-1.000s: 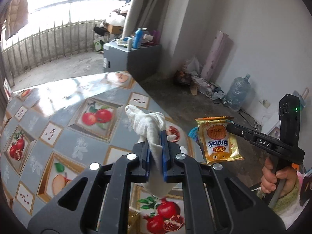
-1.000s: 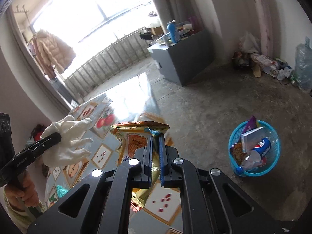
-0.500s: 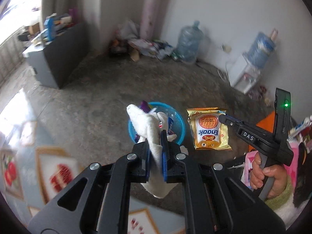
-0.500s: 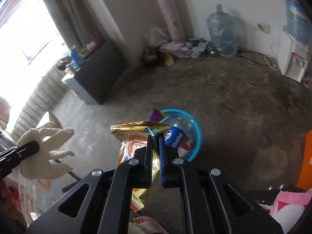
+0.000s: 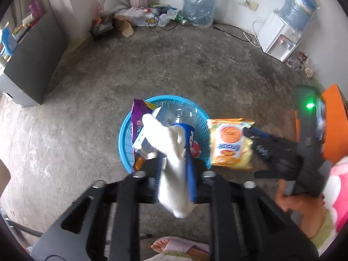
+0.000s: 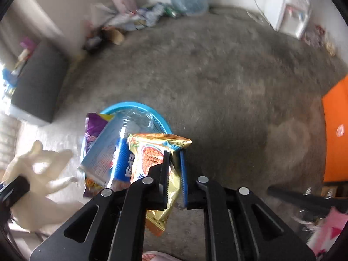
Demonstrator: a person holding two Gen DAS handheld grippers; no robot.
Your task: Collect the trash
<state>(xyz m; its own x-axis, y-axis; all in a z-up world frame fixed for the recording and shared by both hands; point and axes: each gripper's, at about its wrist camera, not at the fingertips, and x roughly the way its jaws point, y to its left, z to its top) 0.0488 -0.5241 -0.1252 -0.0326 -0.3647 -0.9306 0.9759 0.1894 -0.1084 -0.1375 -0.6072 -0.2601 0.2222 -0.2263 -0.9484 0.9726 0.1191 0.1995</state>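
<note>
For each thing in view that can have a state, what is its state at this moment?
Left gripper: jaws just opened, white glove between them.
White glove: hanging limp over the basket.
Right gripper: jaws just parted slightly, snack packet between them.
Snack packet: crumpled, beside the basket rim.
Blue basket: on the floor, partly filled.
Pepsi bottle: lying in the basket.

Soft daylight, fisheye warp, motion blur
</note>
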